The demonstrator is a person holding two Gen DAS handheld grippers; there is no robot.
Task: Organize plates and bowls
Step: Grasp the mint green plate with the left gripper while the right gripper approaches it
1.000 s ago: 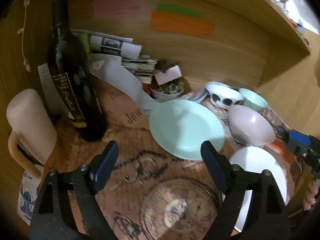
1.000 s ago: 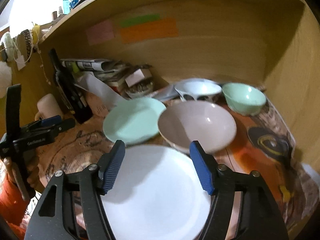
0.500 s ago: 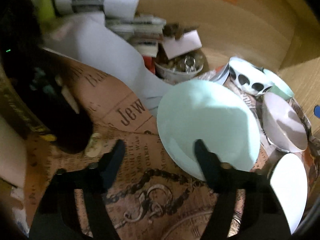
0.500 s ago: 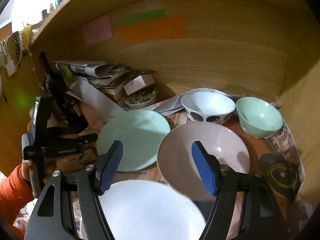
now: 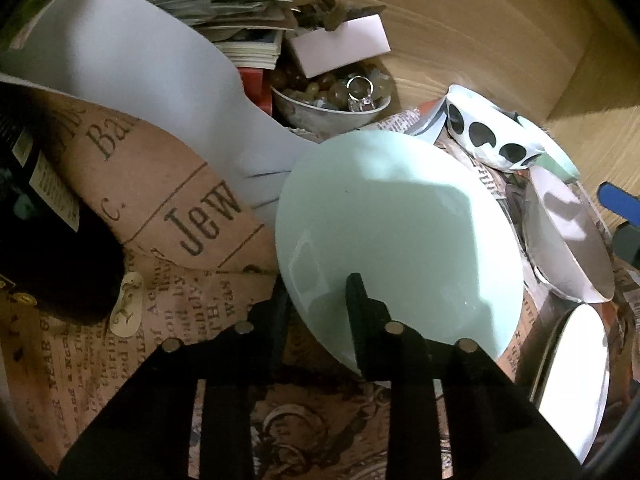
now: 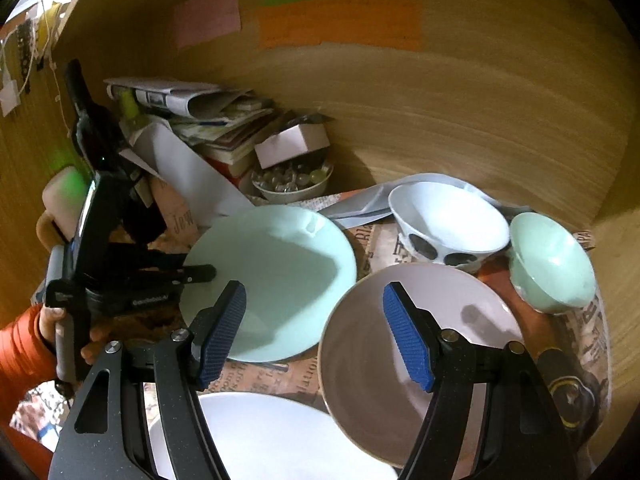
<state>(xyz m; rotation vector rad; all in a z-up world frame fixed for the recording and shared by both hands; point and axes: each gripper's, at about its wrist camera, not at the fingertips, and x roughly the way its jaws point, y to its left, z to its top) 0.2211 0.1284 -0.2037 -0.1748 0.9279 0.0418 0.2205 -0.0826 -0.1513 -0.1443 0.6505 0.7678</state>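
Observation:
A mint green plate (image 5: 400, 220) (image 6: 280, 272) lies on the printed paper mat. My left gripper (image 5: 318, 296) (image 6: 208, 270) straddles its near-left rim, one finger on top and one at the edge, jaws closing onto it. To its right stands a pale pink bowl (image 6: 360, 360) (image 5: 568, 240), and in front a white plate (image 6: 260, 440) (image 5: 572, 380). Behind are a spotted white bowl (image 6: 448, 216) (image 5: 492, 140) and a mint bowl (image 6: 552, 264). My right gripper (image 6: 316, 312) hovers open above the gap between mint plate and pink bowl, holding nothing.
A dark wine bottle (image 5: 40, 220) (image 6: 92, 128) and a cream mug (image 6: 60, 200) stand at the left. Stacked papers (image 6: 208, 112), a curled white sheet (image 5: 140, 80) and a small bowl of beads (image 5: 332, 100) crowd the back. Wooden walls (image 6: 480, 100) close the back and right.
My left gripper came down and forward to the mint plate and its jaws narrowed from wide apart to around the rim. My right gripper advanced from over the white plate toward the pink bowl.

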